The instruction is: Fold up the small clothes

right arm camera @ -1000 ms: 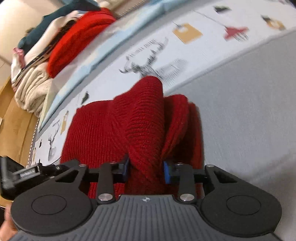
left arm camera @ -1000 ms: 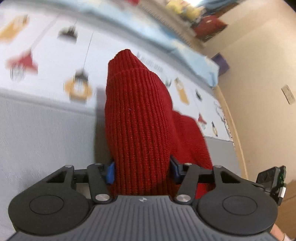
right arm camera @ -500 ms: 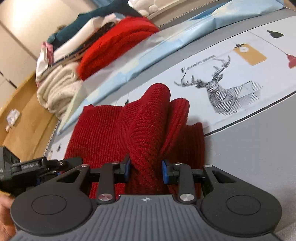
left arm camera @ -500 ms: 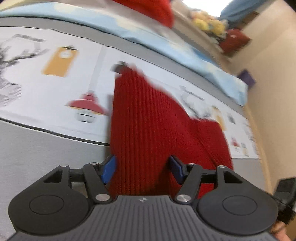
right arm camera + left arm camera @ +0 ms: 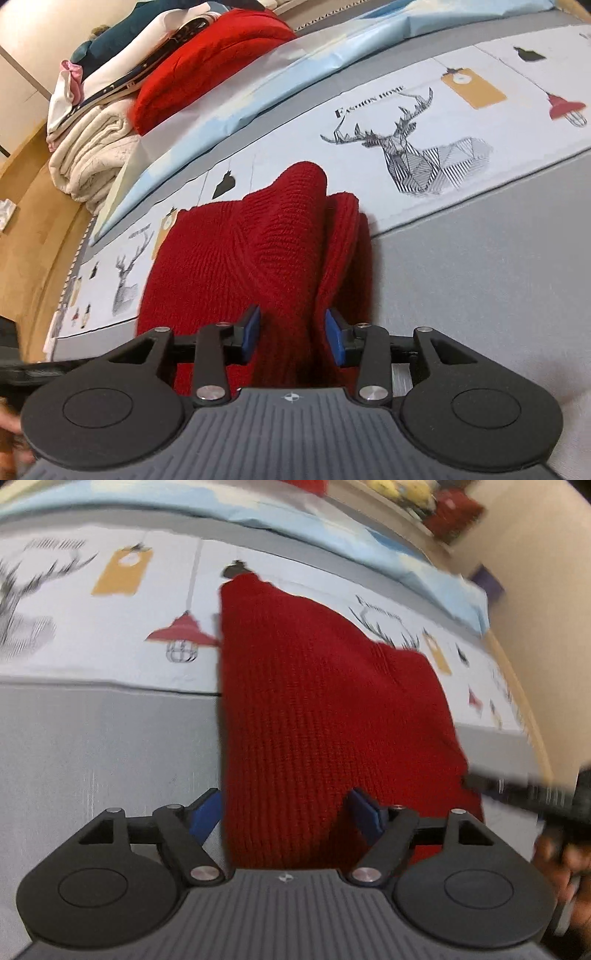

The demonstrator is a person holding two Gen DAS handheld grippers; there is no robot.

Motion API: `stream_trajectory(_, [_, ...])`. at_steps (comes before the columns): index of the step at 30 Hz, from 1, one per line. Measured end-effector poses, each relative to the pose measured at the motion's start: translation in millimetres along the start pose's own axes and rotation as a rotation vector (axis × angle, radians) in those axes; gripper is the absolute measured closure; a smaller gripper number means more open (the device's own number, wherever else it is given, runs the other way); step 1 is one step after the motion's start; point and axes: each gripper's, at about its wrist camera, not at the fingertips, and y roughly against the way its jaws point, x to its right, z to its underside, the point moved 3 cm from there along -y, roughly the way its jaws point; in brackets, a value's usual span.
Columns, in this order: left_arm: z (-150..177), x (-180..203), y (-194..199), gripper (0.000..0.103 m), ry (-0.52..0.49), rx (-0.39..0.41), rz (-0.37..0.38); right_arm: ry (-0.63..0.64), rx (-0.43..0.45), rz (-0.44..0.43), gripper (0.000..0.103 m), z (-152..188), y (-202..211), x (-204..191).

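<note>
Red ribbed knit, thick and soft — the sweater (image 5: 325, 716) lies on the printed bedspread (image 5: 110, 635), likely to sag and bunch unless taken by its edges. Left gripper (image 5: 286, 812) is opening, its pads off the cloth between them. Right gripper (image 5: 291, 332) is opening too — a bunched fold still fills its gap.
</note>
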Motion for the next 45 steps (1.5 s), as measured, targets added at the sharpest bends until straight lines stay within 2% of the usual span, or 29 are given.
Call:
stream_trajectory(2, [4.5,0.9,9.0,0.031,0.026,0.012,0.006,0.007,-0.035,-0.013,0.061,6.6,5.4,1.6])
stream_trajectory(5, [16.3,15.9,20.0,0.031,-0.053,0.046,-0.043,0.041,-0.063,-0.016,0.061,20.9,14.2,0.4])
stream_trajectory(8, [34.5,26.4,8.5,0.028,-0.140,0.035,-0.177,0.095,-0.097,0.047,0.063,41.4,16.1,1.9])
stream_trajectory(10, [40.7,36.4,9.5,0.023,-0.169,0.077,-0.256,0.136,-0.125,0.104,0.063,55.5,14.2,2.5])
stream_trajectory(12, [44.9,50.4,20.3,0.023,-0.209,0.131,-0.310,0.156,-0.109,0.121,0.062,59.1,19.1,-1.7])
stream_trajectory(15, [48.9,70.7,40.2,0.022,-0.264,0.206,-0.356,0.222,-0.026,0.164,0.061,56.1,38.4,-14.9])
stream_trajectory(18, [51.0,85.9,70.0,0.016,-0.242,0.258,-0.368,0.296,0.076,0.217,0.053,51.2,62.8,-30.1])
stream_trajectory(23, [73.1,102.4,118.5,0.015,-0.207,0.307,-0.371,0.369,0.245,0.279,0.024,52.2,110.6,-49.7])
stream_trajectory(27, [101.4,109.3,146.8,0.015,-0.221,0.330,-0.379,0.337,0.334,0.304,0.019,72.5,139.1,-60.6])
stream_trajectory(30, [128.9,112.5,163.8,0.015,-0.254,0.365,-0.363,0.326,0.351,0.314,0.015,96.5,149.7,-68.3])
stream_trajectory(34, [163.7,110.7,168.9,0.015,-0.247,0.399,-0.354,0.345,0.316,0.326,0.014,130.6,149.7,-80.8])
stream_trajectory(36, [185.0,105.4,161.2,0.015,-0.238,0.437,-0.383,0.339,0.308,0.317,0.013,145.6,150.7,-84.9])
stream_trajectory(37, [195.6,103.0,152.3,0.015,-0.248,0.426,-0.399,0.335,0.300,0.319,0.013,153.8,150.0,-86.2])
stream_trajectory(38, [200.6,102.8,140.1,0.015,-0.257,0.354,-0.420,0.332,0.286,0.320,0.013,160.8,148.7,-87.6])
stream_trajectory(39, [199.7,102.1,134.9,0.015,-0.247,0.315,-0.412,0.336,0.263,0.319,0.013,166.2,144.8,-88.7])
stream_trajectory(41, [194.6,105.1,138.5,0.012,-0.213,0.364,-0.353,0.363,0.243,0.328,0.013,169.4,136.9,-91.6])
stream_trajectory(43, [189.8,111.3,134.8,0.003,-0.255,0.404,-0.389,0.391,0.261,0.342,0.013,166.1,132.4,-93.1])
stream_trajectory(45, [186.4,113.7,127.8,0.001,-0.277,0.410,-0.416,0.393,0.263,0.346,0.013,162.4,127.6,-92.3])
